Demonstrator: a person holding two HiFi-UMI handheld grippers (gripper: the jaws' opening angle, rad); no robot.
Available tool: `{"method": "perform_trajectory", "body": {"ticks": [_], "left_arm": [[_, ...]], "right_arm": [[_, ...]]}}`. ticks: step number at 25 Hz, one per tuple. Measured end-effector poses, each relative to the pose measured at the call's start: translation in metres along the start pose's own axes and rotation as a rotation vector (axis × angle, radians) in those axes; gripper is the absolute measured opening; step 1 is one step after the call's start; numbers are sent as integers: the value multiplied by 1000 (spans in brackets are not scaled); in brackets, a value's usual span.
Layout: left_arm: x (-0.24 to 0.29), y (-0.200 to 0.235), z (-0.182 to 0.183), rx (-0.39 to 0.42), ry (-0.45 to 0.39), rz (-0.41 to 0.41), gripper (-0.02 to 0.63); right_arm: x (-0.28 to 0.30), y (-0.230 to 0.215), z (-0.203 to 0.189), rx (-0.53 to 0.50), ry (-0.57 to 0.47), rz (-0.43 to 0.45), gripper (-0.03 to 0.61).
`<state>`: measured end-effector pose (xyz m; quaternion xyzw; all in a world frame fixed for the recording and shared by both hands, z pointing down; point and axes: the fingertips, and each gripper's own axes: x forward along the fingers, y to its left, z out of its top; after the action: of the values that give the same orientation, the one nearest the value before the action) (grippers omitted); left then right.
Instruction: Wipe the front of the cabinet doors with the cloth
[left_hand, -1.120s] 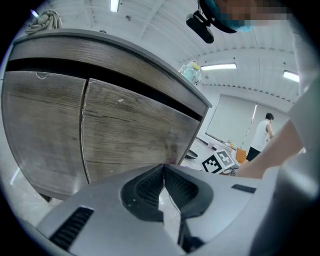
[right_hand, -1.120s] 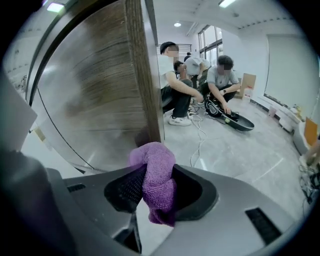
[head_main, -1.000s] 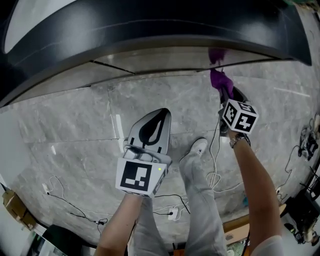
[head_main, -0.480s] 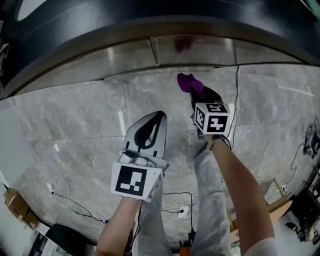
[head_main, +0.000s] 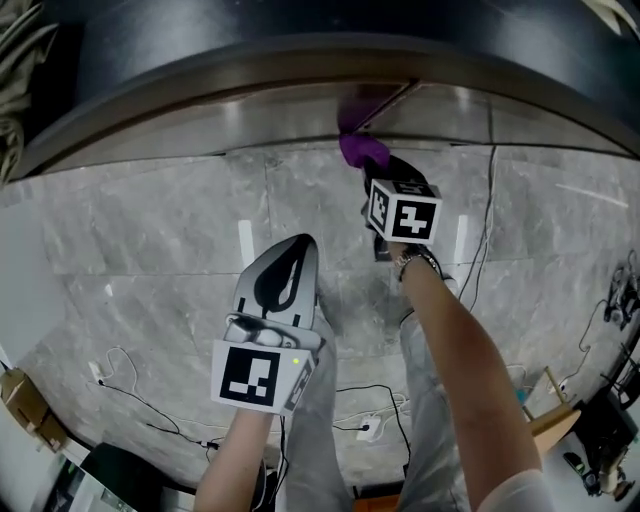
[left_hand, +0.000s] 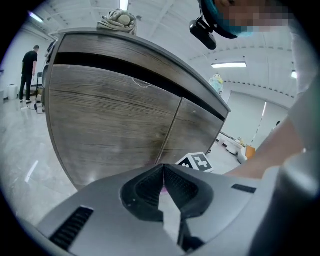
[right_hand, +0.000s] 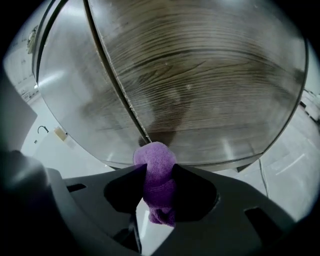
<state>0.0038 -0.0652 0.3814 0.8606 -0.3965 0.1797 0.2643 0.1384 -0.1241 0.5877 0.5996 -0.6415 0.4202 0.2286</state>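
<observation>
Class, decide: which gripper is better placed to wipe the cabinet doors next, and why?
Right gripper: its jaws clamp the purple cloth near the cabinet doors. The left gripper is shut, empty, farther back.

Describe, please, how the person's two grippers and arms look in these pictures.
The left gripper is a light grey tapering shell with dark ribbed inner pads; the right gripper looks darker. Each carries a white cube with black square markers; the left cube shows a small green light. Both forearms are bare, with a wristband on the right wrist.

No legible text, labels or numbers anywhere.
</observation>
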Motion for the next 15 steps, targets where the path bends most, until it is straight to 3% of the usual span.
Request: {"method": "perform_trajectory", "body": {"ticks": [7, 15], "left_arm": [[4, 10, 4, -89, -59, 123, 11], [54, -61, 4, -79, -58, 79, 11]], "right_arm": [[8, -38, 19, 16, -2, -27, 155], [-8, -111, 26, -53, 29, -14, 155]]}}
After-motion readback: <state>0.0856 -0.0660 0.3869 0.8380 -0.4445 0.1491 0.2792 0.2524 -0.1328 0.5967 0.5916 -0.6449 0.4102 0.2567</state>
